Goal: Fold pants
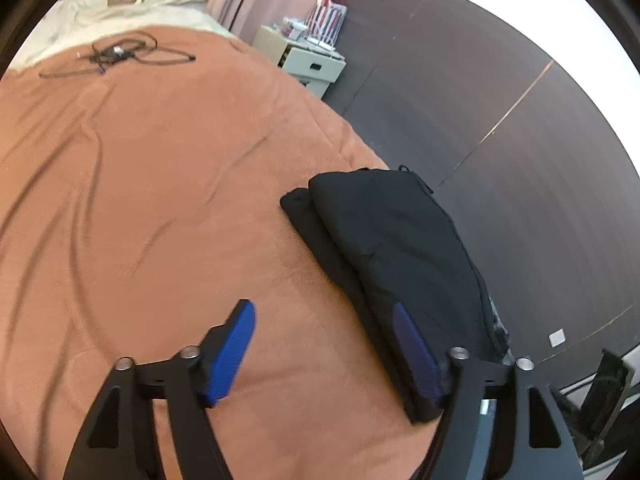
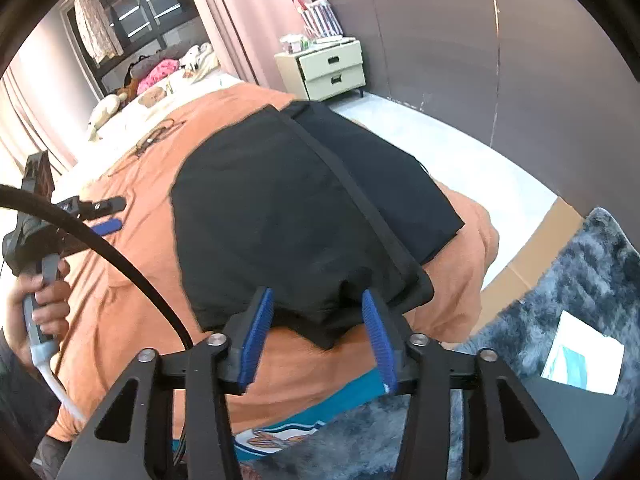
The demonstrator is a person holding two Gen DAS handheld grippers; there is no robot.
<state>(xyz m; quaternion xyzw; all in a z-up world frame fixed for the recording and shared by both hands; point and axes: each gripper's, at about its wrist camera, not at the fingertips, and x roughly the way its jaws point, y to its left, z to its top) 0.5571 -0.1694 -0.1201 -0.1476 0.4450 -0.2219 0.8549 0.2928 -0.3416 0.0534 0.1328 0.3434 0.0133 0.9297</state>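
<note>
The black pants point(image 1: 392, 240) lie folded in a compact stack on the orange bedspread point(image 1: 160, 200), near its right edge. My left gripper point(image 1: 322, 306) is open above bare bedspread just left of the stack; its right finger overlaps the stack's near edge in the view, and nothing sits between the pads. In the right wrist view the pants point(image 2: 288, 208) fill the middle, with a seam band running diagonally across. My right gripper point(image 2: 317, 294) is open, its blue pads on either side of the stack's near edge without pressing it. A hand point(image 2: 40, 300) holds the left gripper point(image 2: 100, 216) at far left.
A tangle of dark cables point(image 1: 116, 56) lies far up the bed. A pale nightstand point(image 2: 332, 68) stands by the dark wall. Below the bed's corner lie a grey shaggy rug point(image 2: 580, 280), flat cardboard point(image 2: 532, 248) and a white paper point(image 2: 584, 356). Pillows and clothes pile at the headboard.
</note>
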